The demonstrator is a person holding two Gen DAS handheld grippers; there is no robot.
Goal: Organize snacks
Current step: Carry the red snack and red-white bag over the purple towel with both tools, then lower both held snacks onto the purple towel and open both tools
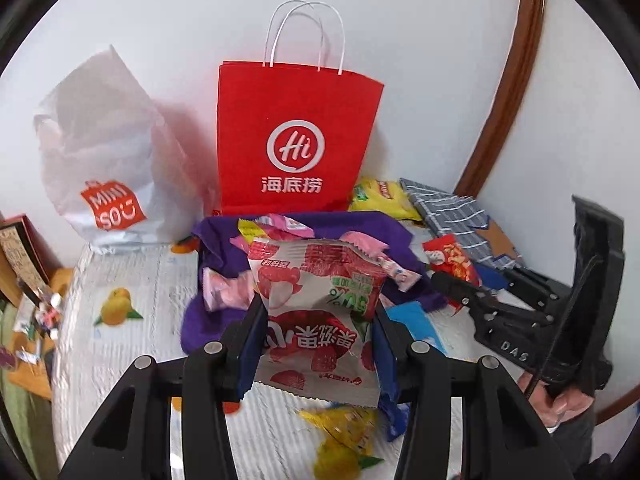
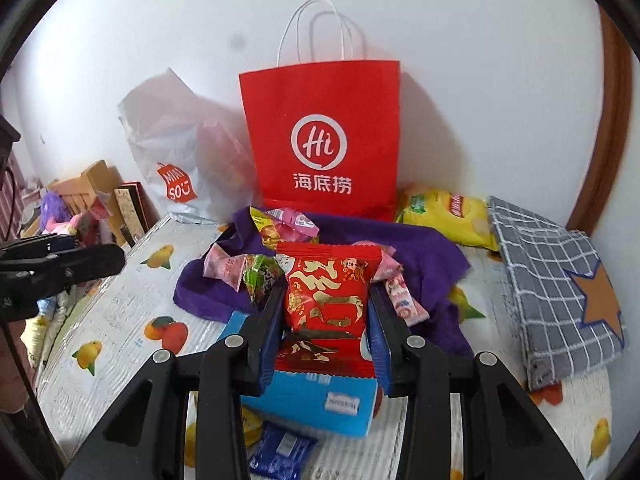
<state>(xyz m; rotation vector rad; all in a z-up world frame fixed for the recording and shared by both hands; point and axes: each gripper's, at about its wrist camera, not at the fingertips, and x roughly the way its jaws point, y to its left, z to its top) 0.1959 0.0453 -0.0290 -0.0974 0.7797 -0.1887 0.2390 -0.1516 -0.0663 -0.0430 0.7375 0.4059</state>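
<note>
On the fruit-print bench (image 2: 120, 312), against the white wall: one red paper bag (image 2: 324, 140), upright, handles up, mouth open to the top. Beside it, a white plastic bag (image 2: 168, 160), slumped.

Item, left tool (image 1: 318, 320): clenched on a white strawberry-print packet (image 1: 320, 296), held clear of the bench in front of the red bag.

Item, right tool (image 2: 326, 312): clenched on a red-and-gold packet (image 2: 328, 292), likewise raised and facing the red bag.

Item, purple cloth (image 2: 424, 256): spread before the red bag, carrying loose stock, namely several pink wrapped sweets (image 2: 224, 266), a green wrapped sweet (image 2: 260, 276) and a yellow-and-pink packet (image 2: 280, 224).

Item, yellow crisp bag (image 2: 448, 216): lying flat just right of the red bag, untouched.

Item, blue box (image 2: 308, 400): on the bench under the right tool, with a dark blue packet (image 2: 280, 448) in front of it.

Item, grey checked cloth bag (image 2: 552, 288): lying flat at the right edge, a star patch on it.

Status: early to middle. Two packets are in hand and apparently bound for the red bag, though its inside is hidden, so what it already holds cannot be told. Remaining: the sweets on the cloth, the crisp bag, the blue box and the small packets near the front edge all lie unsorted.
</note>
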